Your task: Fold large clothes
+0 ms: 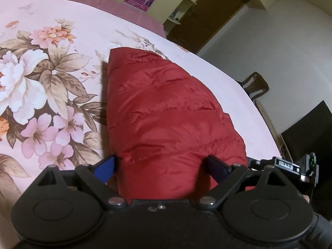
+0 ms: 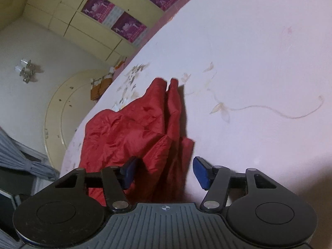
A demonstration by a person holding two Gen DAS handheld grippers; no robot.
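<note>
Nearest to you in the left wrist view is your left gripper [image 1: 161, 167], its blue pads [image 1: 108, 166] spread wide to either side of the near end of the red padded jacket [image 1: 166, 108]; the fabric fills the gap between them, and whether the pads touch it cannot be told, though nothing looks pinched. From there the jacket runs away from you as a quilted, puffy bundle, narrowing to a folded edge at the far end, and it lies on the pink floral bedsheet [image 1: 51, 78] with the big printed flowers to its left. At the right edge of that view you can glimpse part of the other tool (only a black frame with a small label). In the right wrist view your right gripper [image 2: 165, 173] stands about half open, its jaws gripping nothing: the left pad [image 2: 129, 172] sits at or against the crumpled red cloth [image 2: 132, 128], while the right pad [image 2: 200, 172] is clear of it over bare sheet. Here the jacket is rumpled, lying near the left edge of the bed. Beyond the bed stand pale yellow cupboards [image 2: 68, 27] with purple posters [image 2: 97, 8].
</note>
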